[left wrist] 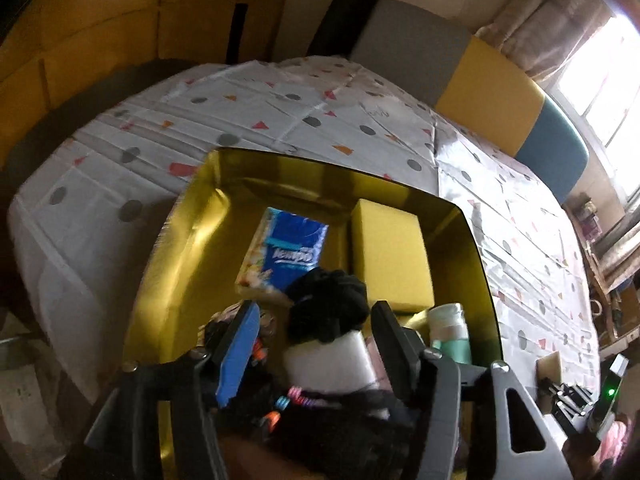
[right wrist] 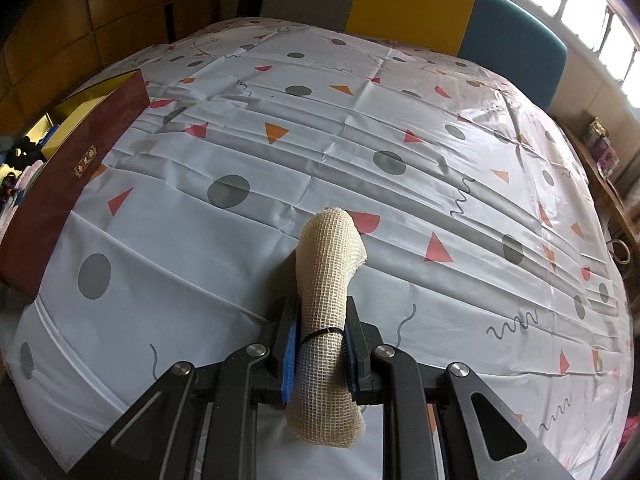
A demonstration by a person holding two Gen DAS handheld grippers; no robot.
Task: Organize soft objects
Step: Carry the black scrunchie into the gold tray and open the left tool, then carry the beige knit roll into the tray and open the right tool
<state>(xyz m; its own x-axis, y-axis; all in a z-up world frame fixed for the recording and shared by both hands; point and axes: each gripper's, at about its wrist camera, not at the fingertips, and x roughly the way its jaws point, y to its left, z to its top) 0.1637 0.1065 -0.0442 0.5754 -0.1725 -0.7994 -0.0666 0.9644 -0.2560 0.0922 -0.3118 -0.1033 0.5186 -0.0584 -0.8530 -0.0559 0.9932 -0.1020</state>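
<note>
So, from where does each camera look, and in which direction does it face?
Left wrist: on the left gripper, jaws open, facing down into the gold box over a black cloth.
Right wrist: on the right gripper, shut on a mesh roll, facing down across the tablecloth.
Shared: tablecloth, gold box, colored cushions.

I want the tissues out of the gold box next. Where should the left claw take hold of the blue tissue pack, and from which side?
Grip the blue tissue pack across its long edges at the far half, coming from above. It lies flat on the gold box floor, and a black cloth overlaps its near corner.
</note>
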